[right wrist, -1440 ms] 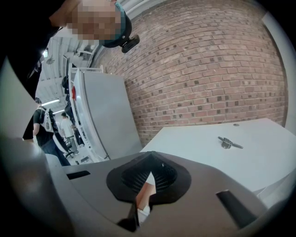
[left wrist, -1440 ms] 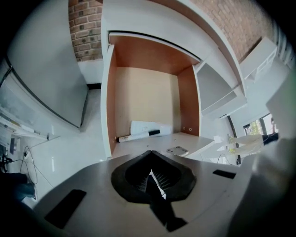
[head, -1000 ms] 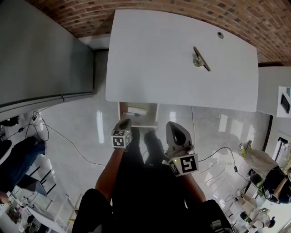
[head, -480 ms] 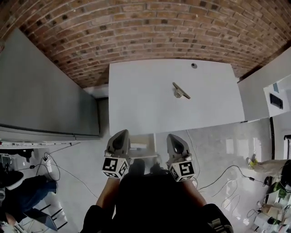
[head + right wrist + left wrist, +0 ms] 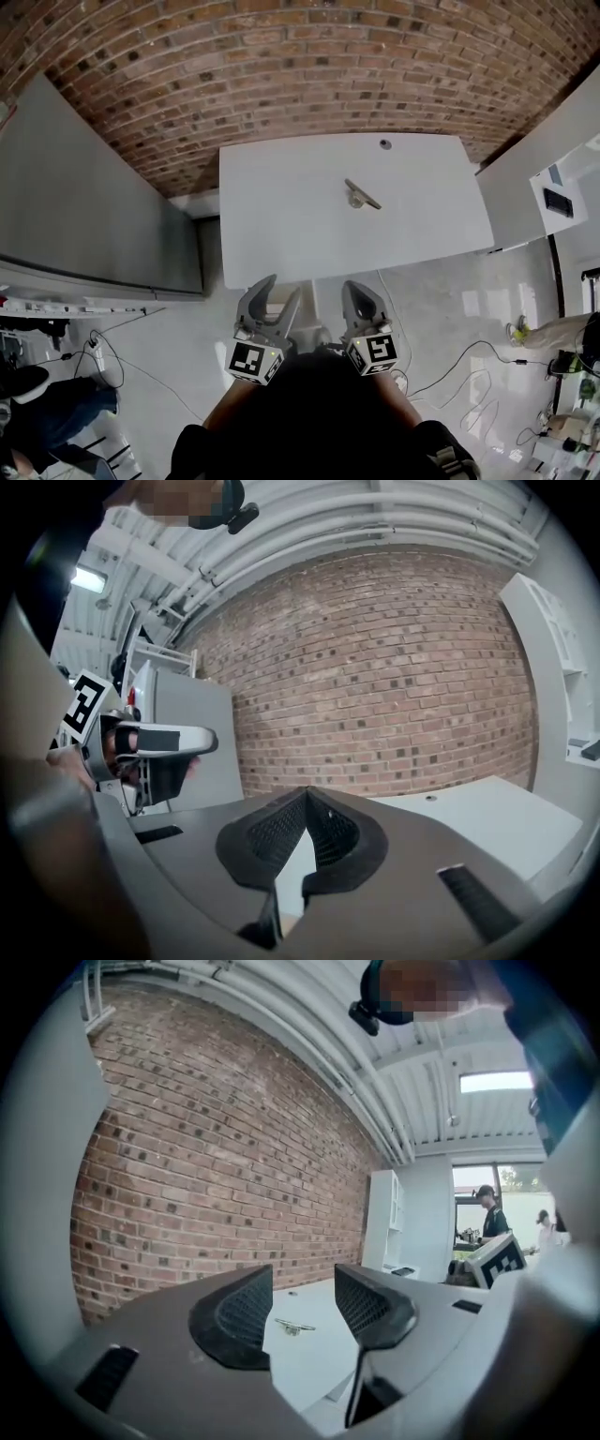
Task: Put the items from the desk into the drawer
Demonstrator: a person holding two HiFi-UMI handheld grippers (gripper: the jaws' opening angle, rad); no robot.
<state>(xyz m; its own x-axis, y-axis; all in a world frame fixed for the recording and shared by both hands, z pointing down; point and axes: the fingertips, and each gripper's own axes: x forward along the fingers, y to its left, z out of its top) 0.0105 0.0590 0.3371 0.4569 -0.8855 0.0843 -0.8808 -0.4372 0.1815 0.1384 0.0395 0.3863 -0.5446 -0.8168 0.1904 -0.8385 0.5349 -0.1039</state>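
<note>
Presently the left gripper (image 5: 281, 289) holds its jaws apart with nothing between them, and the right gripper (image 5: 357, 289) has its jaws pressed together, empty. Both hang just off the white desk (image 5: 281, 216) edge at 6 o'clock. A small metal object (image 5: 360, 195), possibly a clip, lies on the desk toward 1 o'clock, well apart from both.

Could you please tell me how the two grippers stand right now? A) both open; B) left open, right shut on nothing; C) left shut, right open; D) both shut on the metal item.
B: the left gripper shows a clear gap between its jaws, with the desk seen through it, while the right gripper has its jaws together at the tips, holding nothing.
</note>
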